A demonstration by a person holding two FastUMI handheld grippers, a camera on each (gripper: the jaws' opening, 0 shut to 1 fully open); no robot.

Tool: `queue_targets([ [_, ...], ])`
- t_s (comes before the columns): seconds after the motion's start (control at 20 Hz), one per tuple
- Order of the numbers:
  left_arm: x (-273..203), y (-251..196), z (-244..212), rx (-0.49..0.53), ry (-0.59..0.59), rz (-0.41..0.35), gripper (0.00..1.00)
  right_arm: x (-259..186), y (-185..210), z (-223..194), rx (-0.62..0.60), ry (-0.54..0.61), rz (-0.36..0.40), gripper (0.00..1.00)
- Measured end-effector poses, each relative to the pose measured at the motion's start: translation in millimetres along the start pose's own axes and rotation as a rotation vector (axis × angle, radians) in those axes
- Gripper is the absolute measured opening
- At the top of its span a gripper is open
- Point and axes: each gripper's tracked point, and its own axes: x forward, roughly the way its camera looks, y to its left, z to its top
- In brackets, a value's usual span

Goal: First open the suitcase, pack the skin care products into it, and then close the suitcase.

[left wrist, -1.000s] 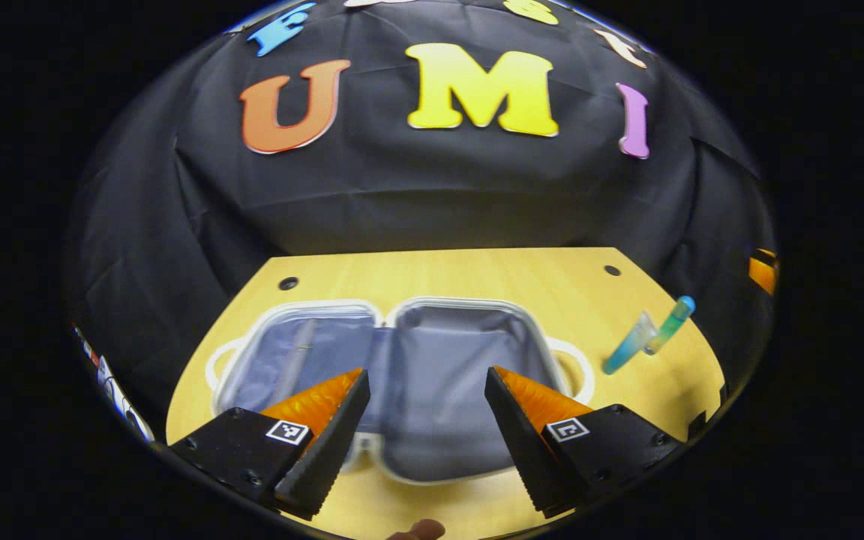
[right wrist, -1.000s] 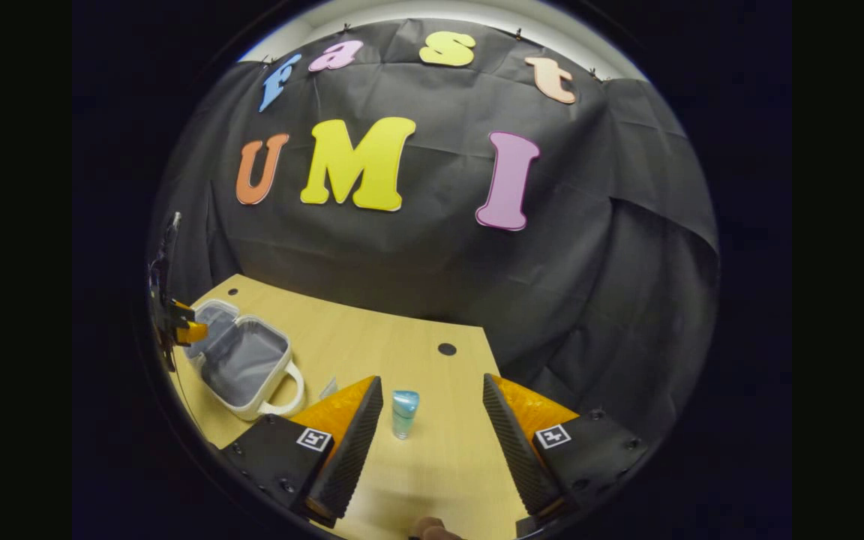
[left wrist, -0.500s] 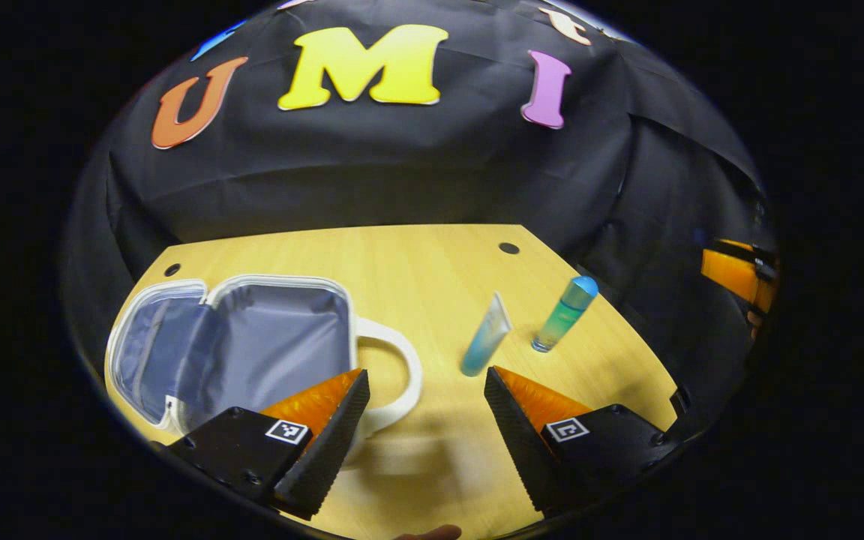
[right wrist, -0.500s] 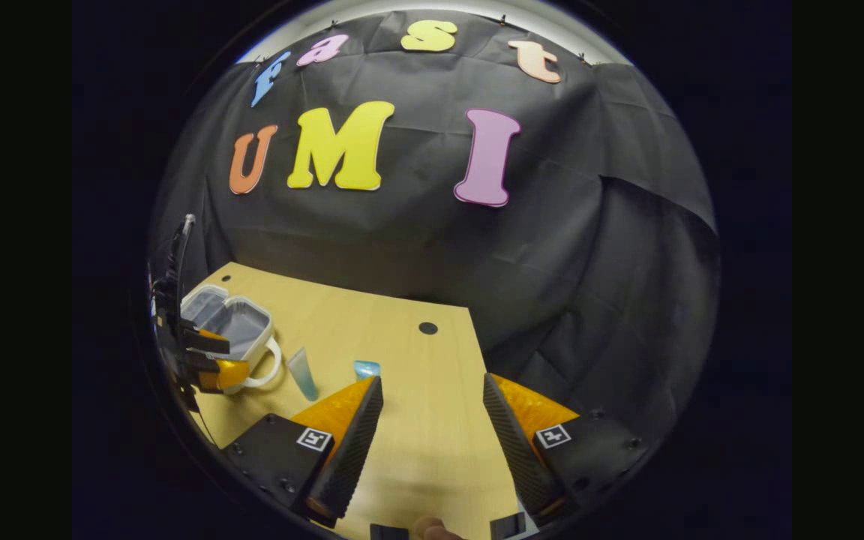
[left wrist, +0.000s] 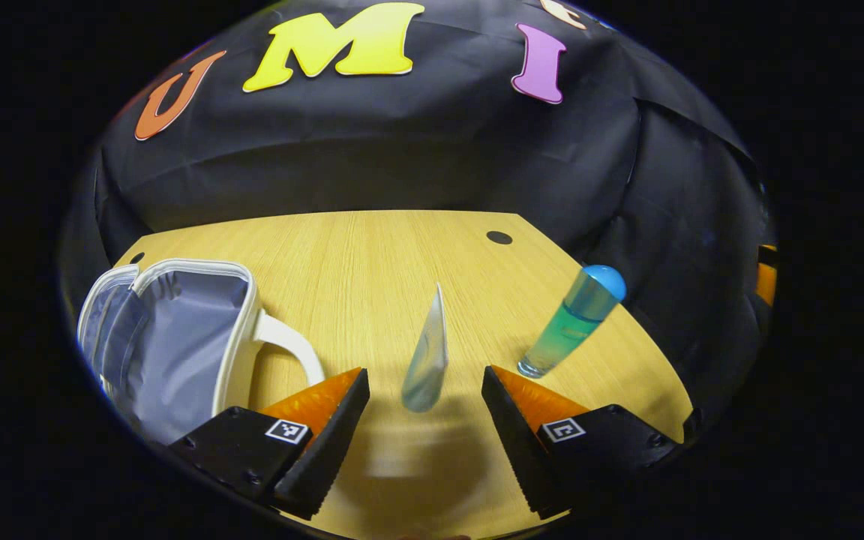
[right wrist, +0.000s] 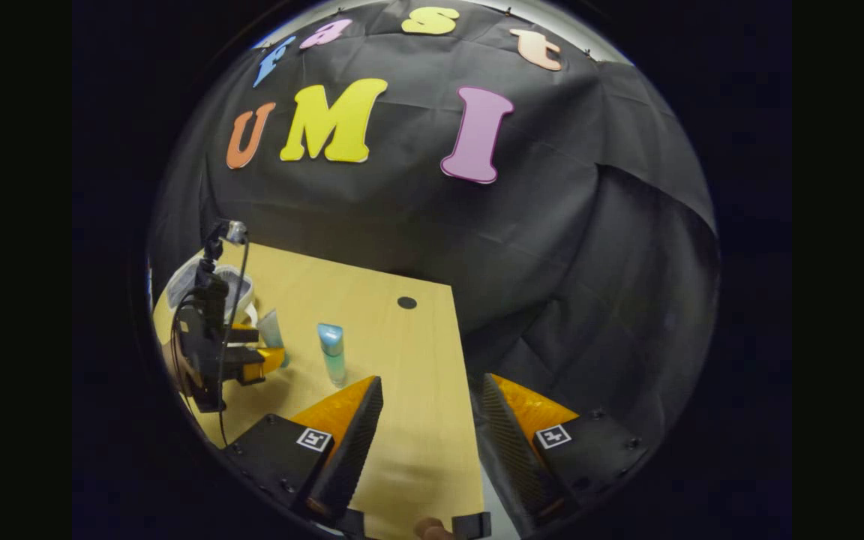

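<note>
The small white suitcase [left wrist: 177, 341] lies open on the wooden table at the left of the left gripper view, its grey lining showing. A pale blue tube [left wrist: 427, 360] stands upright just ahead of my left gripper [left wrist: 424, 390], which is open with the tube's lower end near the gap between its fingers, untouched. A green bottle with a blue cap [left wrist: 571, 319] stands to its right. In the right gripper view, the bottle [right wrist: 332, 352] and tube [right wrist: 271, 330] stand at left beside the other gripper [right wrist: 226, 352]. My right gripper [right wrist: 428, 394] is open over the table's right edge.
The wooden table [left wrist: 372, 255] has a round black hole [left wrist: 499, 238] near its far right corner. Black cloth walls close the booth behind and to the right. A cable and camera mount rise from the other gripper in the right gripper view.
The left gripper has swung right from over the open suitcase to face the tube, closing in on it. The right gripper has drifted back and right, toward the table's edge.
</note>
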Motion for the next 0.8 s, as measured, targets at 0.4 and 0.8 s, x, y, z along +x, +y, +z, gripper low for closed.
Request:
queue_targets([
  [0.4,43,-2,-8,-0.011,-0.005,0.049,0.68,20,-5,-18,-0.051,0.03,0.051,0.8],
  [0.8,21,3,7,-0.046,0.005,0.082,0.36,42,47,-14,-0.058,0.006,0.216,0.8],
])
